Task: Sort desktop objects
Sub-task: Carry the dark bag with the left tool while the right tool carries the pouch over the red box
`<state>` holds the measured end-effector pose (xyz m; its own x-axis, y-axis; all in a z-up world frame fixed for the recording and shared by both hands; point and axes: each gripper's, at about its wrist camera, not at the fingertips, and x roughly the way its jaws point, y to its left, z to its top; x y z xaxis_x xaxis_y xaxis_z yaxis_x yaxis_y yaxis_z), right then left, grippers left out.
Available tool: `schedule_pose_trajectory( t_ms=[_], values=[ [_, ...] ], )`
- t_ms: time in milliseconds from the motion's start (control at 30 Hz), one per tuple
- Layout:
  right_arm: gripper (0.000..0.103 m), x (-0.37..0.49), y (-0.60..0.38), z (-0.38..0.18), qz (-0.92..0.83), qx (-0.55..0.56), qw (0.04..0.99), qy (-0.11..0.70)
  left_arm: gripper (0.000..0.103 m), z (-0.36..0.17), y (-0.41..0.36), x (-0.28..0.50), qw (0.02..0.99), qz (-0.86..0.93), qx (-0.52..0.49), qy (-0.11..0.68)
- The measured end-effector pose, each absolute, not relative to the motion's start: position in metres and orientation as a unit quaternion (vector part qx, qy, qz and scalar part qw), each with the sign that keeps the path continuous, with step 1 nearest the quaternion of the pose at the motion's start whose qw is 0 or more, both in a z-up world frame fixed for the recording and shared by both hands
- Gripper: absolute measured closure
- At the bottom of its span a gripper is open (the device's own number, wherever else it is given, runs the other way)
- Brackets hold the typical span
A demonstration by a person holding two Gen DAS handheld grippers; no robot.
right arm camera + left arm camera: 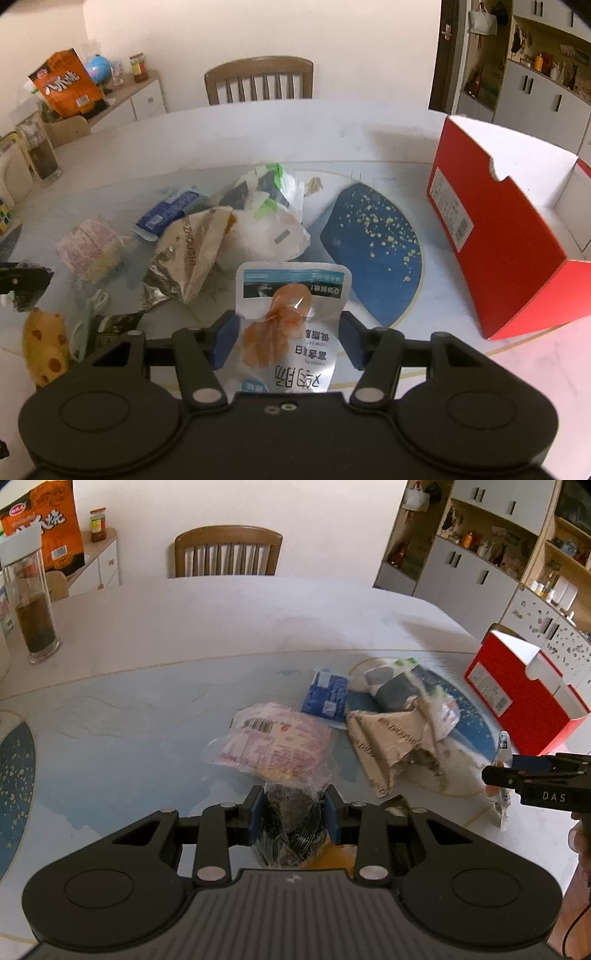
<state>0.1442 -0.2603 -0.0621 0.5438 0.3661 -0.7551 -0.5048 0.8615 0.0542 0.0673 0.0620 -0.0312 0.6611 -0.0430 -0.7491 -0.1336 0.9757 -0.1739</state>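
My left gripper (294,805) is shut on a clear plastic bag of dark stuff (291,823), with a pink-labelled packet (273,740) just ahead on the table. My right gripper (286,328) has its blue pads on either side of a white chicken-breast pouch (291,325); I cannot tell whether the pads touch it. It also shows at the right edge of the left wrist view (517,775). A pile holds a blue packet (327,698), a torn brown paper bag (192,254) and a white plastic bag (262,236). An open red box (506,236) stands at the right.
A blue round placemat (373,243) lies between pile and box. A yellow sponge-like toy (42,343) and a dark wrapper (114,325) lie at front left. A tall glass jar (31,605) stands far left. A wooden chair (227,552) is behind the table.
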Motion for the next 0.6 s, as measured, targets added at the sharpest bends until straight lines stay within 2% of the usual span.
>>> schedule_pose_trajectory(
  t_ms=[600],
  values=[
    [0.045, 0.147, -0.315, 0.006, 0.275, -0.062, 0.876, 0.391, 0.071, 0.032, -0.018, 0.091, 0.922, -0.051, -0.081, 0.376]
  ],
)
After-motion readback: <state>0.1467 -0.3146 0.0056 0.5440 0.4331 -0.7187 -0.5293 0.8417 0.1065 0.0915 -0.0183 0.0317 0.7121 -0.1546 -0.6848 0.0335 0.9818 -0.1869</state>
